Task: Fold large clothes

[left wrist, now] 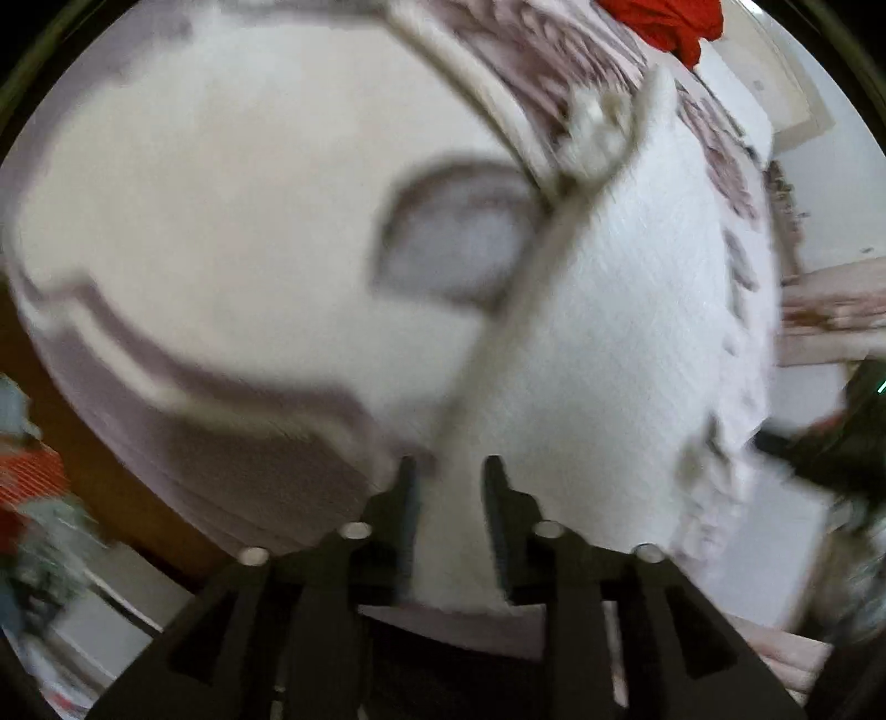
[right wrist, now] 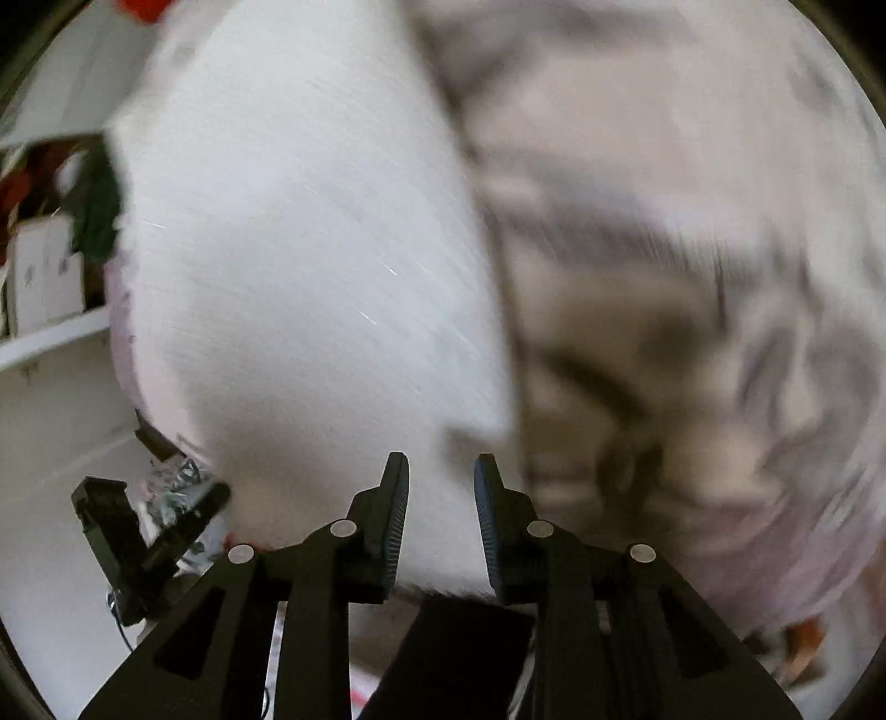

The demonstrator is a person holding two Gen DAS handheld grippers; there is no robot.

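left tool [left wrist: 447, 471]: its 2 fingers [left wrist: 404, 498] stand a little apart with white cloth filling the gap; it grips an edge of the garment [left wrist: 609, 343].
right tool [right wrist: 441, 471]: its 2 fingers [right wrist: 394, 498] stand a little apart, with white fabric lying between the ribbed pads; it has hold of the same garment [right wrist: 310, 249].
garment: large, white, with a fine knit texture; it spreads forward from both tools and fills the middle of each view. both views are blurred.
strap [left wrist: 531, 288]: a pale band crosses the garment in the left view, from near the tool up to a knot or clasp; too blurred to tell which.
bed [left wrist: 221, 221]: below the garment, covered in pale bedding with grey outlined shapes; a grey oval mark sits just beside the strap.
bed in right view [right wrist: 692, 288]: the same bedding shows to the right of the garment as a smeared grey and beige pattern.
red cloth [left wrist: 670, 22]: lies at the far edge of the bed, well apart from the tools.
other tool: the left tool shows in the right view as a black shape low at the left [right wrist: 138, 531], at the garment's edge.
shelf [right wrist: 50, 338]: white, at the left of the right view, with white boxes on it.
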